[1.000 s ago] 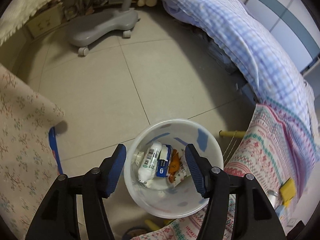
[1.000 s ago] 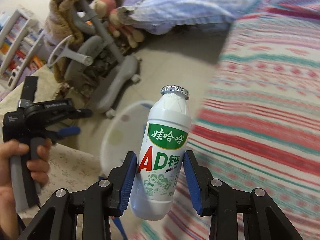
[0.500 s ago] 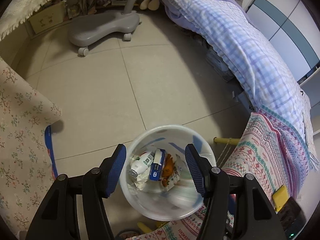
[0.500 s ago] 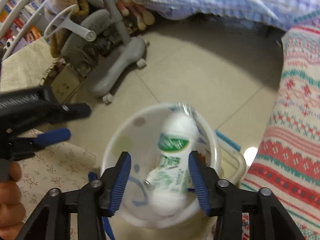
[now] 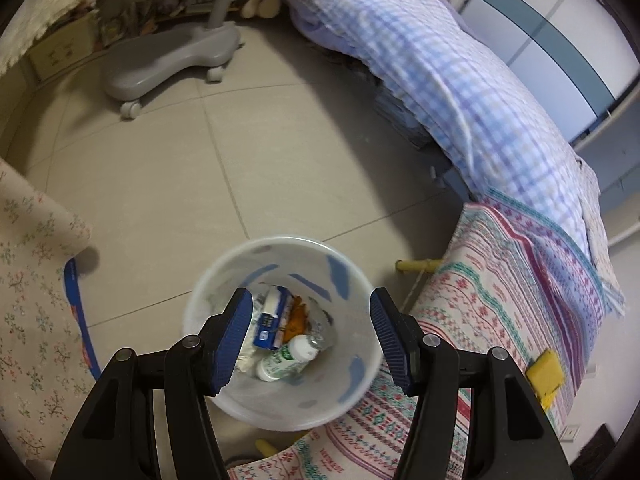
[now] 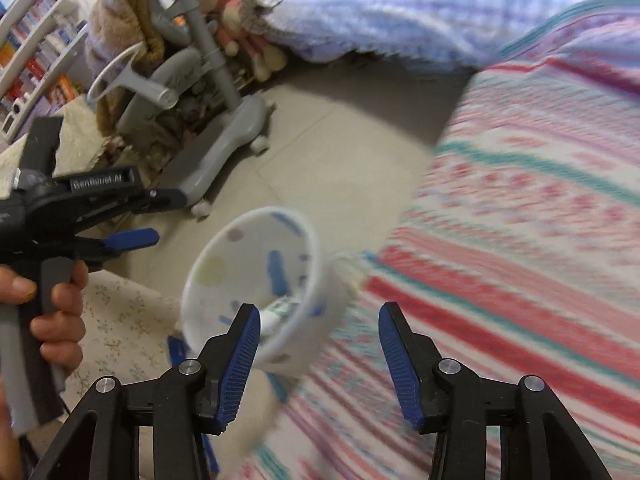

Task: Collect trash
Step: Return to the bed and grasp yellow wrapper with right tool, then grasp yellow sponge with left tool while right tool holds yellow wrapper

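Observation:
A white trash bin [image 5: 352, 376] with blue marks stands on the tiled floor beside the bed. Inside it lie a white AD drink bottle [image 5: 286, 360], a blue-and-white carton [image 5: 272, 318] and orange wrappers [image 5: 298, 314]. My left gripper [image 5: 312, 338] is open and empty, held above the bin. My right gripper [image 6: 318, 356] is open and empty, just above the bin's rim [image 6: 264, 280]; the bottle [image 6: 280, 308] shows inside. The left gripper [image 6: 132, 220] also shows at the left of the right wrist view.
A striped patterned blanket [image 5: 520, 292] covers the bed edge at right, with a yellow object [image 5: 546, 374] on it. A blue checked quilt [image 5: 460, 80] lies behind. A grey chair base [image 5: 168, 60] stands on the floor. A floral cloth [image 5: 28, 280] hangs at left.
My right gripper carried the AD bottle over the bin, opened and let it go. The bottle now lies in the bin, and the right gripper has drawn back.

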{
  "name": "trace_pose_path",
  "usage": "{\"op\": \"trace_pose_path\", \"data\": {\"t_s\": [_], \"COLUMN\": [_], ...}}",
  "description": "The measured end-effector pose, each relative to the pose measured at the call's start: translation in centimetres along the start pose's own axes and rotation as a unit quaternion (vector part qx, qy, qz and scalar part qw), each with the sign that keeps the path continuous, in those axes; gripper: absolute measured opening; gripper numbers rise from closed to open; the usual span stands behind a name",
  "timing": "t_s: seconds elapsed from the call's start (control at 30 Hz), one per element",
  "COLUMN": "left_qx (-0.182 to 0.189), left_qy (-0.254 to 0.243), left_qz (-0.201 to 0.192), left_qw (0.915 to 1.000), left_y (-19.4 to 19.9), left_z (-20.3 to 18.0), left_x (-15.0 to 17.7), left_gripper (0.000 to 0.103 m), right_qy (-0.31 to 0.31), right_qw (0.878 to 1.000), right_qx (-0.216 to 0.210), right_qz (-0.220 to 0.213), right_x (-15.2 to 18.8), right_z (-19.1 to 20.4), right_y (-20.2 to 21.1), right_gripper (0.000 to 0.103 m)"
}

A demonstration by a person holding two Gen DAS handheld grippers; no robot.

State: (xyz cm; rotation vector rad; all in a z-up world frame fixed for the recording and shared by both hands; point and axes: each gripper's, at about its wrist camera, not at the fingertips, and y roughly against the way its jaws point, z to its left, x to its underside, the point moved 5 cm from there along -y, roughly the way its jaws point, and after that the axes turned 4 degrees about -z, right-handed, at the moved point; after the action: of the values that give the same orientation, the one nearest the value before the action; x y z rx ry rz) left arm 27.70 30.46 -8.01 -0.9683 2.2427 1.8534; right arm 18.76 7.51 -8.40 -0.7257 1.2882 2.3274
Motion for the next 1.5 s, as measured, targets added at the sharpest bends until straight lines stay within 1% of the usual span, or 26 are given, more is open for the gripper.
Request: {"op": "trace_pose_path", "data": {"t_s": [0.17, 0.2, 0.23, 0.27, 0.3, 0.33, 0.4, 0.43, 0.47, 0.5, 0.57, 0.67, 0.73, 0.83, 0.93, 1.0, 1.03, 1.07, 1.1, 1.17, 1.27, 1.33, 1.37, 1.43, 1.5], "left_qx": [0.016, 0.025, 0.032, 0.043, 0.053, 0.061, 0.075, 0.082, 0.085, 0.09, 0.102, 0.12, 0.129, 0.144, 0.15, 0.152, 0.151, 0.15, 0.15, 0.153, 0.161, 0.161, 0.161, 0.164, 0.168], "left_qy": [-0.055, -0.07, -0.079, -0.091, -0.101, -0.11, -0.131, -0.147, -0.155, -0.167, -0.192, -0.217, -0.224, -0.234, -0.245, -0.254, -0.26, -0.264, -0.268, -0.27, -0.279, -0.292, -0.295, -0.293, -0.284], "left_qz": [-0.006, -0.005, -0.003, 0.0, 0.004, 0.007, 0.013, 0.015, 0.016, 0.016, 0.018, 0.028, 0.036, 0.049, 0.064, 0.072, 0.074, 0.074, 0.074, 0.074, 0.075, 0.072, 0.07, 0.07, 0.07], "left_qw": [0.9983, 0.9972, 0.9964, 0.9949, 0.9934, 0.9921, 0.9884, 0.9856, 0.9841, 0.9816, 0.9759, 0.9685, 0.9652, 0.9604, 0.9557, 0.9525, 0.9509, 0.9498, 0.9488, 0.9476, 0.9436, 0.9401, 0.9393, 0.9392, 0.9413], "left_y": [0.4, 0.5, 0.5, 0.5, 0.6, 0.6, 0.5, 0.6, 0.6, 0.6, 0.7, 0.6, 0.5, -0.1, -1.3, -2.1, -2.6, -2.9, -3.3, -3.8, -4.1, -4.3, -4.4, -4.8, -5.2], "left_z": [-4.8, -6.4, -7.4, -8.8, -10.1, -11.2, -13.8, -15.5, -16.5, -17.8, -20.3, -24.0, -25.6, -27.9, -30.0, -31.0, -31.5, -31.9, -32.3, -32.8, -33.6, -34.2, -34.5, -35.0, -35.2], "left_x": [1.2, 1.7, 2.1, 2.6, 3.2, 3.7, 4.8, 5.6, 6.0, 6.6, 7.9, 10.1, 11.2, 12.6, 13.9, 14.6, 14.9, 15.2, 15.4, 15.7, 16.4, 16.7, 16.6, 16.5, 16.3], "left_gripper": [0.064, 0.064, 0.064, 0.064, 0.064, 0.064, 0.064, 0.064, 0.064, 0.064, 0.064, 0.064, 0.064, 0.064, 0.064, 0.064, 0.064, 0.064, 0.064, 0.064, 0.064, 0.064, 0.064, 0.064, 0.064], "right_qy": [-0.012, -0.016, -0.022, -0.029, -0.046, -0.059, -0.107, -0.141, -0.174, -0.194, -0.247, -0.308, -0.342, -0.365, -0.387, -0.378, -0.368, -0.365, -0.364, -0.358, -0.352, -0.352, -0.352, -0.345, -0.34], "right_qw": [0.998, 0.997, 0.995, 0.993, 0.99, 0.988, 0.98, 0.973, 0.966, 0.961, 0.949, 0.935, 0.925, 0.917, 0.912, 0.915, 0.919, 0.921, 0.922, 0.924, 0.926, 0.927, 0.927, 0.929, 0.93], "right_qx": [0.046, 0.056, 0.075, 0.088, 0.102, 0.108, 0.12, 0.13, 0.139, 0.144, 0.154, 0.148, 0.146, 0.151, 0.13, 0.134, 0.135, 0.133, 0.129, 0.13, 0.13, 0.119, 0.115, 0.112, 0.112], "right_qz": [-0.032, -0.041, -0.057, -0.067, -0.082, -0.091, -0.118, -0.129, -0.132, -0.131, -0.121, -0.093, -0.077, -0.056, -0.042, -0.039, -0.035, -0.034, -0.033, -0.02, -0.029, -0.047, -0.056, -0.076, -0.087], "right_x": [-1.6, -1.9, -2.4, -2.6, -2.8, -2.9, -2.7, -2.4, -1.9, -1.6, -0.8, 0.2, 0.4, 0.8, 1.2, 1.1, 0.7, 0.5, 0.3, 0.4, 0.1, -0.5, -0.5, -1.3, -1.6], "right_z": [-5.5, -6.6, -8.6, -9.9, -12.0, -13.2, -17.0, -19.4, -21.7, -22.9, -26.3, -30.1, -32.1, -33.9, -34.2, -33.7, -33.3, -33.1, -33.1, -32.9, -32.4, -31.7, -31.6, -31.0, -30.7], "right_y": [7.9, 9.3, 11.5, 12.8, 14.6, 15.5, 18.0, 19.0, 19.7, 20.1, 20.3, 19.1, 17.7, 15.7, 14.0, 13.7, 13.5, 13.4, 13.2, 12.6, 12.5, 13.4, 14.1, 15.4, 16.3], "right_gripper": [0.057, 0.06, 0.06, 0.061, 0.061, 0.061, 0.061, 0.061, 0.061, 0.061, 0.061, 0.061, 0.061, 0.061, 0.061, 0.061, 0.061, 0.056, 0.041, 0.025, 0.022, 0.017, 0.016, 0.015, 0.015]}}
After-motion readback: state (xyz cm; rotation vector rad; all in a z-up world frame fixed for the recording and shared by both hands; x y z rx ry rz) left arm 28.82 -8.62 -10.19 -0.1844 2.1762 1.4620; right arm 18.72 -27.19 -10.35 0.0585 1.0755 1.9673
